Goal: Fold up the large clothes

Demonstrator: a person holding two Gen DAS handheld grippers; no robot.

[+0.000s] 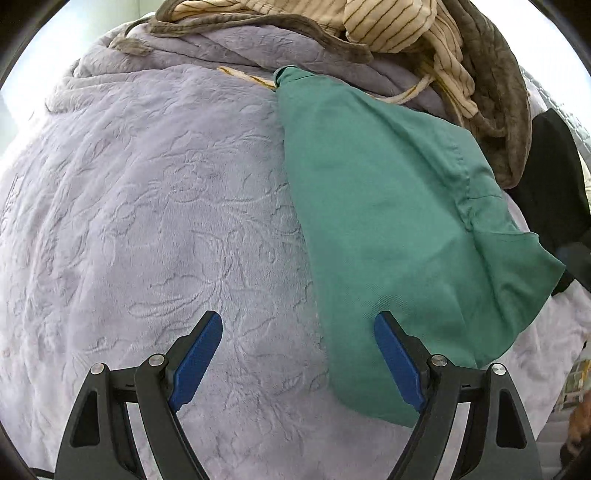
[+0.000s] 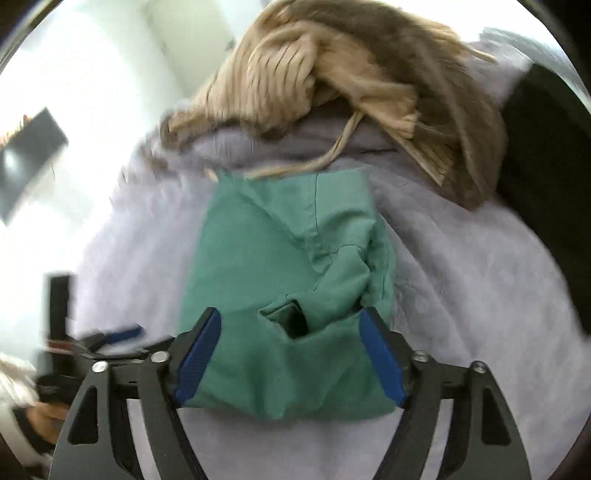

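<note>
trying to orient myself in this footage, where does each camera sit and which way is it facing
Left wrist: on the left tool, looking steeply down at the lavender blanket; green garment at right; both blue fingers apart.
Right wrist: on the right tool, looking down over the green garment; fingers apart in this blurred frame; the left tool shows lower left.
Shared: garment, blanket, striped beige clothes.

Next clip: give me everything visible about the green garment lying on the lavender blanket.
The green garment is a plain teal woven cloth, matte and lightly creased, with a stitched seam running along it and an edge that looks hemmed. It lies folded into a narrower strip on the lavender blanket. Its far end meets a cream drawstring by the striped clothes pile. In the right wrist view it looks rumpled in the middle, with a small dark opening. Neither gripper's pads press it.
</note>
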